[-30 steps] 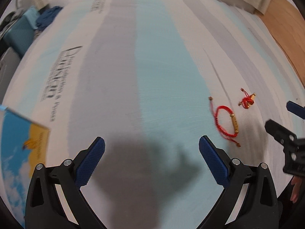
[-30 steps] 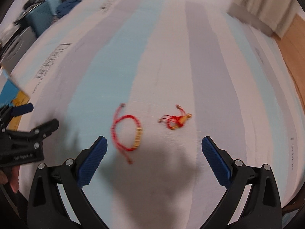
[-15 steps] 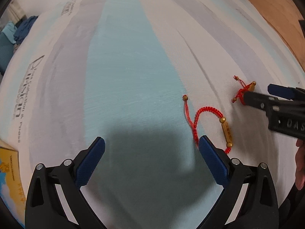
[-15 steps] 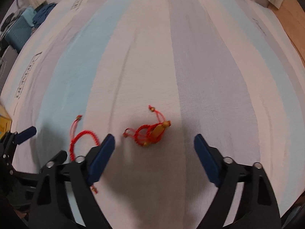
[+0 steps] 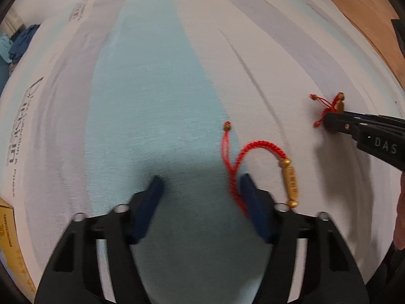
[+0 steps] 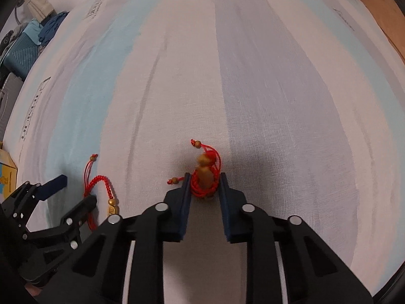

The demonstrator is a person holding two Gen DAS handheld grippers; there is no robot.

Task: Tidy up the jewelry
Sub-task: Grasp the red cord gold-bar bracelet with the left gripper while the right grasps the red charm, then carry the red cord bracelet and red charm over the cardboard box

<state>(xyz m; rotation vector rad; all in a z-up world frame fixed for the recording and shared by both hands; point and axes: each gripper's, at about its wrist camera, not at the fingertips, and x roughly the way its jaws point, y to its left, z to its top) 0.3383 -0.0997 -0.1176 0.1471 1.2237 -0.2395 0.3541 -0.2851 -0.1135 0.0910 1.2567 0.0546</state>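
Observation:
Two red cord bracelets with gold beads lie on a striped blue, white and grey sheet. My right gripper (image 6: 204,178) is shut on the bunched bracelet (image 6: 205,177), its blue pads pressing it from both sides; it also shows in the left wrist view (image 5: 329,106). The looped bracelet (image 5: 255,162) with a gold tube bead lies by my left gripper (image 5: 200,187), whose jaws are half closed, the right fingertip (image 5: 246,185) against the red cord. The looped bracelet also shows in the right wrist view (image 6: 101,185).
A blue and yellow box (image 5: 7,230) lies at the left edge of the sheet. A blue case and clothes (image 6: 22,48) sit at the far left. Wooden floor (image 5: 367,12) lies to the right of the bed.
Both grippers have dropped toward the sheet and narrowed. My right gripper has closed around the bunched bracelet. My left gripper has moved up to the looped bracelet and partly closed.

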